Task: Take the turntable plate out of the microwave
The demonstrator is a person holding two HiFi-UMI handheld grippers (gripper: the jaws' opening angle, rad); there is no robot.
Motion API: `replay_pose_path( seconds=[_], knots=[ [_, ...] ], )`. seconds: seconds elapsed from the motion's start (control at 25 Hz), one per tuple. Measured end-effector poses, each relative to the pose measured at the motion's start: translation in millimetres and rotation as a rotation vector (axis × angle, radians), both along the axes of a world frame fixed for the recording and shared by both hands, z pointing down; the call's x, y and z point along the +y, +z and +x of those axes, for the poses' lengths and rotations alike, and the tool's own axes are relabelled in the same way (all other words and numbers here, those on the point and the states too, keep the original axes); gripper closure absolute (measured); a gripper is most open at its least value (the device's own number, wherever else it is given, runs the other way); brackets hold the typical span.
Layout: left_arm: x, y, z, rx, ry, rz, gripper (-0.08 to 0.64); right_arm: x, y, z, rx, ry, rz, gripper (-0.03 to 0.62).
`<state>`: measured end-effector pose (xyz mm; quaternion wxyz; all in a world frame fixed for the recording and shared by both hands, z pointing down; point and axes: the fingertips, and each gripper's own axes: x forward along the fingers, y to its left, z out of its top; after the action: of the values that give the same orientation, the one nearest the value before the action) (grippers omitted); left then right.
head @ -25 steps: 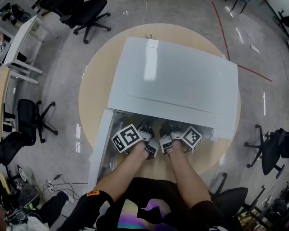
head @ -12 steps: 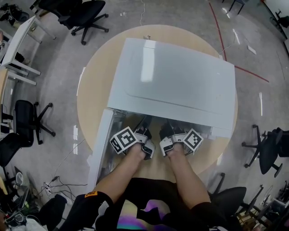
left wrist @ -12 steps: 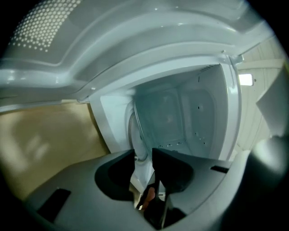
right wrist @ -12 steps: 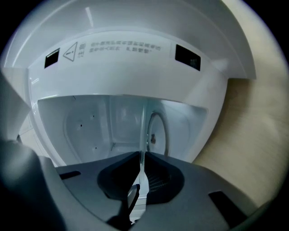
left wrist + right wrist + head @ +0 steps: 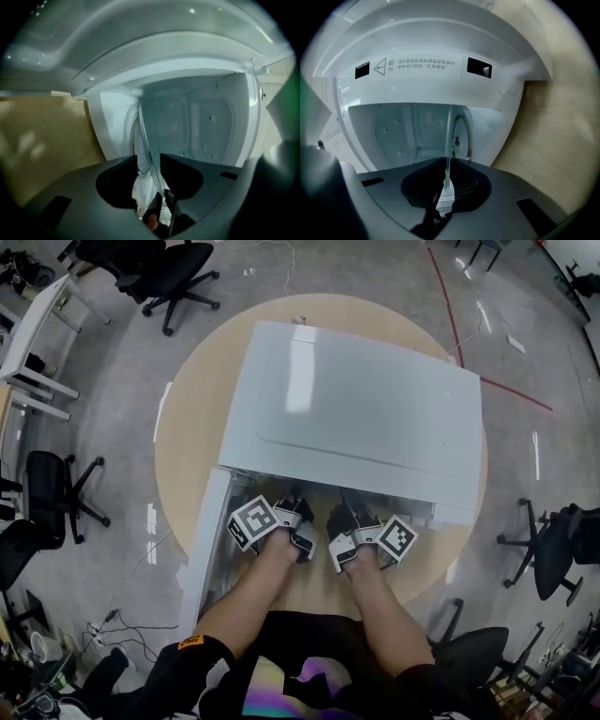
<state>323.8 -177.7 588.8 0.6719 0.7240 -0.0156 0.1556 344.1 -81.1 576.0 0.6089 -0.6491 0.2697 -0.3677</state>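
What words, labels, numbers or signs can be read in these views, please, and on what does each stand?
"!" inside a warning triangle, on the microwave's upper door frame: a sign, no words.
Two lines of print beside it: too small to read.
Orange patch on the person's sleeve: dark print, too small to read.
Nothing else is legible.

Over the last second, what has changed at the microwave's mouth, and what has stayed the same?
The left gripper is letting go: its jaws are opening, with the rim of the glass turntable plate between them, not pinched. The right gripper seems to have eased slightly back from the microwave. Unchanged: the right gripper stays shut on the plate's rim, and both grippers remain at the opening.
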Motion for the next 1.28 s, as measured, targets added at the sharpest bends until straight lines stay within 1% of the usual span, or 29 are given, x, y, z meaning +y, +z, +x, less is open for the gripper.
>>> replay_pose_path(
  seconds=[0.08,0.2,0.24,0.28,0.36,0.64,0.88,1.04,1.2,1.28],
  knots=[
    [2,3,3,0.003,0.001,-0.022,0.38,1,1,-2,-0.003,-0.003,0.004,0.552],
    [0,4,5,0.004,-0.013,-0.027,0.382,2,3,-4,-0.012,-0.005,0.011,0.552],
    [0,5,6,0.002,-0.014,-0.029,0.395,2,4,-4,-0.018,-0.004,0.013,0.552],
    [0,5,6,-0.003,-0.013,-0.036,0.457,3,5,-5,-0.023,-0.001,0.015,0.552],
    [2,6,6,-0.011,-0.007,-0.058,0.476,5,6,-6,-0.027,0.005,0.018,0.552],
    [2,-1,2,0.005,-0.03,-0.087,0.485,6,5,-4,-0.013,0.005,0.05,0.551],
    [0,-5,-2,0.018,-0.037,-0.085,0.491,-2,5,2,0.001,-0.014,0.074,0.551],
    [3,-7,-4,0.031,-0.014,-0.077,0.492,-7,8,5,0.005,-0.02,0.055,0.551],
    [12,-9,-7,0.036,0.019,-0.072,0.492,-12,14,14,0.015,-0.015,0.004,0.551],
    [14,-8,-9,0.035,0.02,-0.075,0.492,-12,14,15,0.023,-0.009,0.01,0.551]
  ],
)
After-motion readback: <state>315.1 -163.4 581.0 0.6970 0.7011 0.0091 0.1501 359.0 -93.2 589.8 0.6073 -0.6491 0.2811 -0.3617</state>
